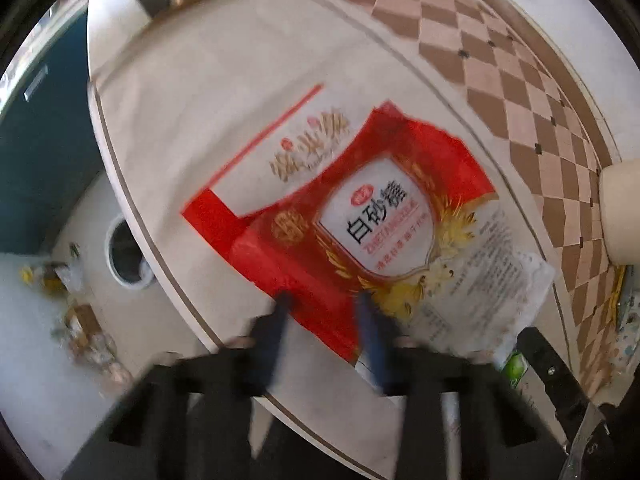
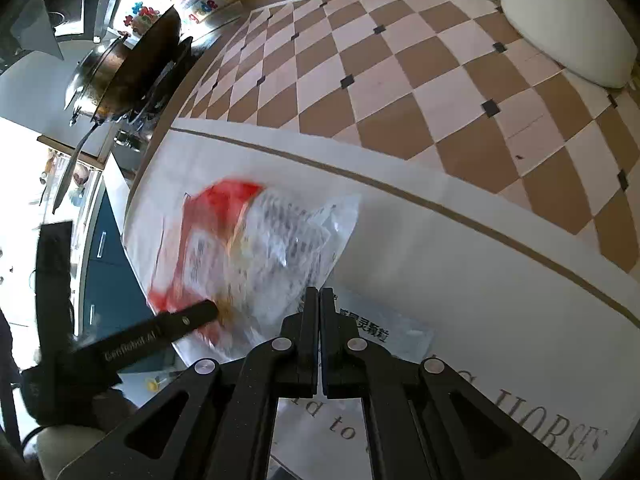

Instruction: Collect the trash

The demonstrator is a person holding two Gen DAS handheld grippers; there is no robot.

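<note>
A red and white sugar bag (image 1: 384,224) lies flat on the round white table (image 1: 208,80), partly over a white bag with gold lettering (image 1: 308,140). My left gripper (image 1: 324,300) points down at the sugar bag's near edge. Its blurred fingers stand apart, with the red edge between them. From the right wrist, one left finger (image 2: 192,318) rests on the same bag (image 2: 256,240). My right gripper (image 2: 320,292) is shut with nothing between its fingers, over a silvery packet with black print (image 2: 392,330). Its finger also shows at the lower right (image 1: 552,372).
Beyond the table lies a brown and cream checkered floor (image 2: 400,80). Loose scraps (image 1: 80,320) and a round white-rimmed opening (image 1: 128,256) sit on the floor at left, by a blue cabinet (image 1: 44,160). A wok (image 2: 132,64) stands on a stove at the back left. A white seat (image 1: 624,212) stands at the right.
</note>
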